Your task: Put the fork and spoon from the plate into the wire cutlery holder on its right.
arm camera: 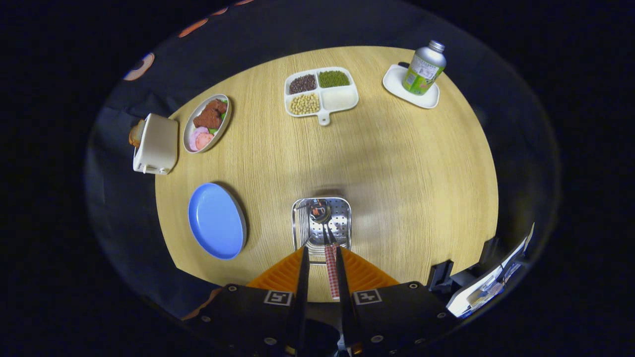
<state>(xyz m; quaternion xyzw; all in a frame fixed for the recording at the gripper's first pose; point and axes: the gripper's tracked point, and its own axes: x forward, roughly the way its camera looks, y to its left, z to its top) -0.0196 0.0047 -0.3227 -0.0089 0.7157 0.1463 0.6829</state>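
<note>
I look straight down on a round wooden table. The metal cutlery holder (342, 220), a perforated box, stands just ahead of my fingertips. A spoon (320, 210) stands in it bowl down, and its red-checked handle rises between my fingers, lying against the right finger (342, 270). A strip of table shows between the handle and the left finger (303, 270), so my gripper (321, 249) is open around the handle. A second thin metal stem shows beside the spoon's neck; I cannot tell if it is the fork. The blue plate (217, 220), left of the holder, is bare.
Beyond the holder a white divided dish (340, 98) holds beans. A bottle (423, 69) stands on a small white tray (397, 82) at the far right. At the far left are an oval food plate (207, 123) and a white toaster (156, 144).
</note>
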